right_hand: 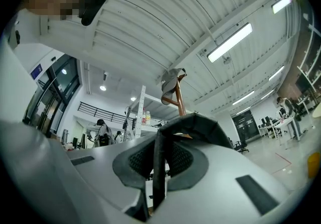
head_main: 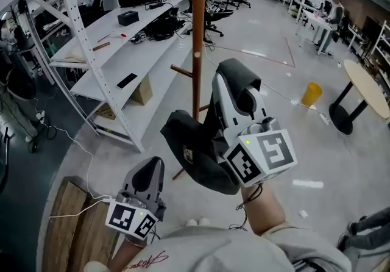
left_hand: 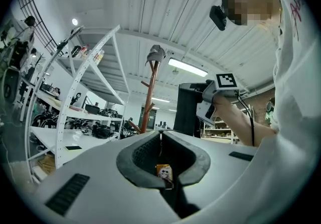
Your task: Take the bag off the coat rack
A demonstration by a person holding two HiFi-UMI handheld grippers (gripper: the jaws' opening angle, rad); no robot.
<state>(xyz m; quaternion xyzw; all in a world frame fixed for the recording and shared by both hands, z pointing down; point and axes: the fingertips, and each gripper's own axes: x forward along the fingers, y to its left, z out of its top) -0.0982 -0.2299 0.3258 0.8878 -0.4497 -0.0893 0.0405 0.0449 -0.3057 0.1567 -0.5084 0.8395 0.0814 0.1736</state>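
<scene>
Jaws clamping strap [right_hand: 159, 168], bag [head_main: 204, 164] black — slumped
</scene>
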